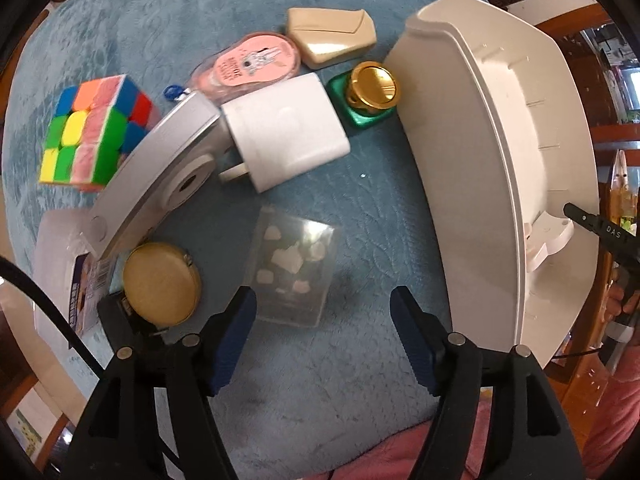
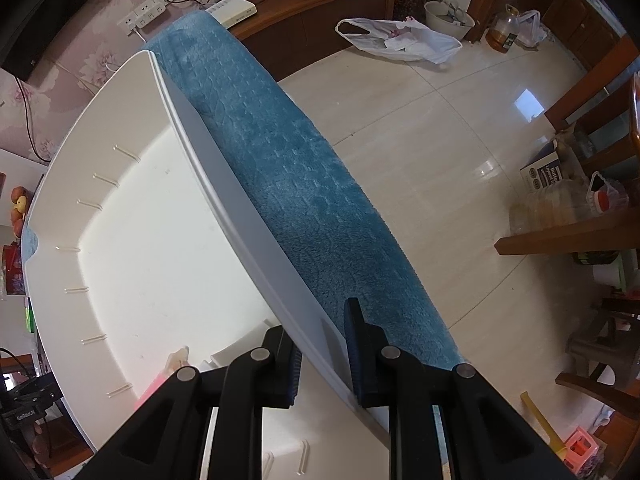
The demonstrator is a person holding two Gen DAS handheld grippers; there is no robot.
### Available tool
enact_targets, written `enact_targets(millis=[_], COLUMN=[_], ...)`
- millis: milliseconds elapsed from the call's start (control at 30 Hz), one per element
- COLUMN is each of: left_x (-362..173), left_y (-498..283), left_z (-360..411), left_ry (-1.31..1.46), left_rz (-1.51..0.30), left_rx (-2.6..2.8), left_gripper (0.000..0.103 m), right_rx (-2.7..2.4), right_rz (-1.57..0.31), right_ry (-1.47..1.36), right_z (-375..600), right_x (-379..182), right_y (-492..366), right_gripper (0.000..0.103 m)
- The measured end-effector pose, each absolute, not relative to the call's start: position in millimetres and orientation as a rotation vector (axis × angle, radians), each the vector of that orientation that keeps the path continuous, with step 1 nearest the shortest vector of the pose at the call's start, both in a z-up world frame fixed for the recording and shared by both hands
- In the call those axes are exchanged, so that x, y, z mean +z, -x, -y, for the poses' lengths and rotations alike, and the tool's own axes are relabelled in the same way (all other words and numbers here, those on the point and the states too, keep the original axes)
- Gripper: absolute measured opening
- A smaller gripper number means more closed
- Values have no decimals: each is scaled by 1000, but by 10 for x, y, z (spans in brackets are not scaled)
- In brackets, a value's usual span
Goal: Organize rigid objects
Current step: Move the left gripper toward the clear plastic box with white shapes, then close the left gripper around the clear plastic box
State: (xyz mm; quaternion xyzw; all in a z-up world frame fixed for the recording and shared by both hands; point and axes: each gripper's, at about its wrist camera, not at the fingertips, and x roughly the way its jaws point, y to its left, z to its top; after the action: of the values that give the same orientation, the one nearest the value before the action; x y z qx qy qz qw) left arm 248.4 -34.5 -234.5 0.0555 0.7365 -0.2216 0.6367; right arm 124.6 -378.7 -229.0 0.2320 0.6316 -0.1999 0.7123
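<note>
2 grippers in view. Left gripper point(image 1: 324, 308) spread wide over the blue cloth point(image 1: 360, 208) on the desk, nothing between its pads, clear plastic case point(image 1: 292, 268) just ahead. Right gripper point(image 2: 322, 354) pinches the wall of the white bin point(image 2: 132, 128). Cube point(image 1: 92, 128), white charger point(image 1: 284, 132), gold-capped green bottle point(image 1: 370, 96), round tape measure point(image 1: 162, 284) lie on the cloth left of the bin.

white box point(image 1: 56, 248) partly hidden, label text point(image 1: 86, 288) unreadable
</note>
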Motion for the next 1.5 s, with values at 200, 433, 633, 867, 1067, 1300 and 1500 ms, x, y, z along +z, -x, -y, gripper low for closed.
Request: enact_targets(millis=[200, 433, 633, 867, 1067, 1300, 1500], left_x=[-2244, -2076, -2058, -2292, -2479, -2765, -2907], left_y=[-2480, -2524, -2564, -2546, -2546, -2554, -2504], left_z=[244, 109, 229, 388, 549, 673, 792], left_ry=[-64, 15, -71, -285, -390, -447, -477], left_rz=[-1669, -1605, -1590, -1584, -1590, -1620, -1628], left_rx=[-541, -635, -632, -572, -524, -479, -461], left_gripper=[73, 71, 71, 71, 71, 73, 75], right_rx=[-441, -434, -438, -430, -426, -422, -412], right_rz=[-1392, -1384, -1395, -1389, -1388, -1391, -1396], right_ry=[-515, -538, -556, -571, -582, -580, -579], right_z=[3778, 3809, 3842, 3877, 3897, 3891, 3886], right_x=[-2285, -2287, -2335, -2342, -2365, -2366, -2377], right_y=[-1240, -1218, -1200, -1200, -1186, -1192, -1206], right_gripper=[21, 21, 21, 21, 21, 21, 21])
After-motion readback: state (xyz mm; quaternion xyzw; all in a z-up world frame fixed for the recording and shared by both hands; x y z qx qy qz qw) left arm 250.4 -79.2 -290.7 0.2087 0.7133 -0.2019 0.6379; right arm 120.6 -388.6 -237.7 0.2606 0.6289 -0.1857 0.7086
